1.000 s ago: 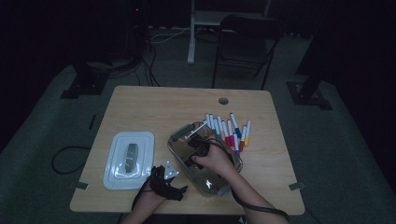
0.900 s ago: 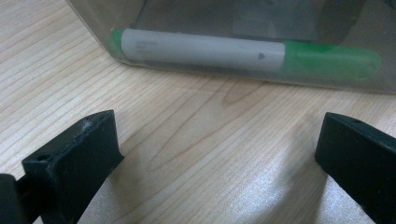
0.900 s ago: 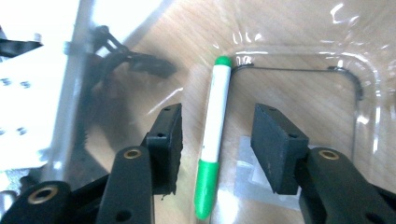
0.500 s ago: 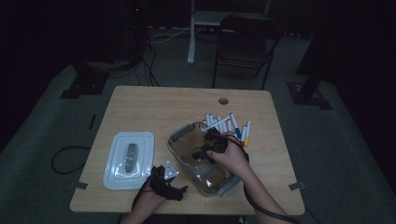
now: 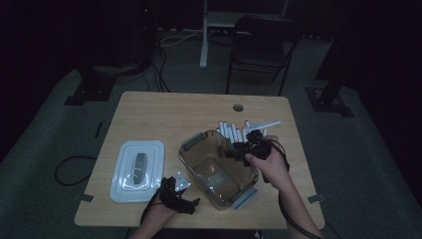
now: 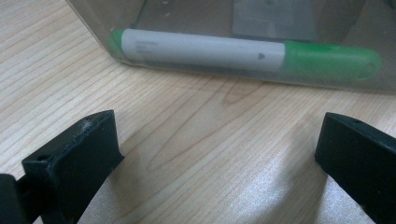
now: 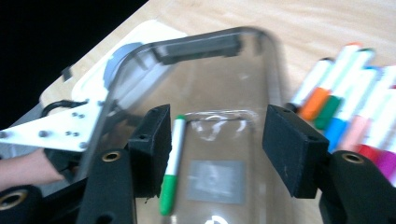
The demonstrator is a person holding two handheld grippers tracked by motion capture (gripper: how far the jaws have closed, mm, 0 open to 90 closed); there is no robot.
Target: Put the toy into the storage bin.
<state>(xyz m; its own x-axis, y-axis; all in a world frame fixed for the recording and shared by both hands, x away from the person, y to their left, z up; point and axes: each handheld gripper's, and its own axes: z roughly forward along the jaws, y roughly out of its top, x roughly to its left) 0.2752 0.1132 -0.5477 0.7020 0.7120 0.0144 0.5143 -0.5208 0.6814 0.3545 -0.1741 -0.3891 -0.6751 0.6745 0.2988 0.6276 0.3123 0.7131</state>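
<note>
My right gripper [image 7: 212, 149] hangs over the clear container [image 5: 219, 169], its jaws having just been opening with nothing between them. The green marker [image 7: 172, 163] lies on the container floor. More markers [image 7: 355, 107] wait at two o'clock. My left gripper [image 5: 176, 196] rests at seven o'clock, jaws apart.

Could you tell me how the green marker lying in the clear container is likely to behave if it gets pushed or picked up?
The green marker is a round barrel lying flat, so a nudge would probably roll it toward a wall of the clear container. It looks stiff and light. Its smooth plastic may slip between pads unless gripped across the middle.
</note>
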